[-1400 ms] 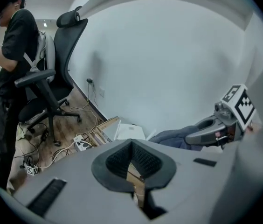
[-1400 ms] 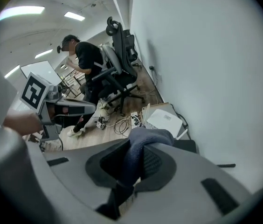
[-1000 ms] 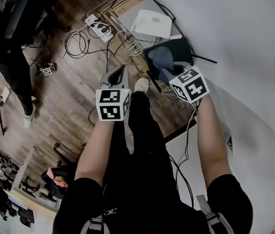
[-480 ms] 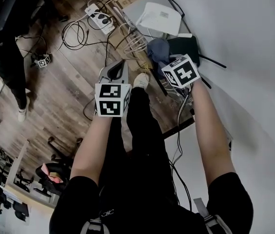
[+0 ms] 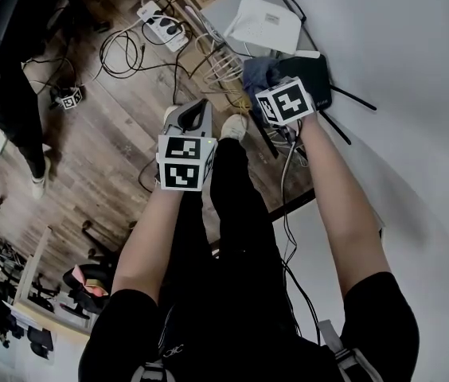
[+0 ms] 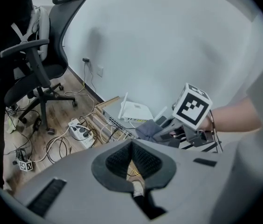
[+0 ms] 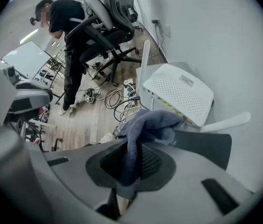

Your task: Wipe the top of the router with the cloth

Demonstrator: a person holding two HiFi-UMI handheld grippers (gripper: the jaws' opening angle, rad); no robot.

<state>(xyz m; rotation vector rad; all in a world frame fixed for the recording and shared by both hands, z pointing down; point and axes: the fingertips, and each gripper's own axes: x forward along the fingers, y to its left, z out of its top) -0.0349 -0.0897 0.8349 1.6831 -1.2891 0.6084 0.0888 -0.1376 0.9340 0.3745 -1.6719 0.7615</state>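
Cloth (image 7: pixel 143 129) lengthwise along right claw (image 7: pixel 134 162), at black router (image 7: pixel 206 146) edge

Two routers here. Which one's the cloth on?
The black router: the cloth rests on its edge. The white router lies beyond it.

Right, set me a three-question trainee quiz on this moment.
1. Pick one: what does the right gripper hold? A) a cable B) a cloth C) a power strip
2. True or false: the left gripper is also gripping the cloth.
3. Fill in: beyond the black router sits a second router, coloured ____.

Key: 1 B. 2 false, its jaws are together on nothing, away from the cloth. 3 white.
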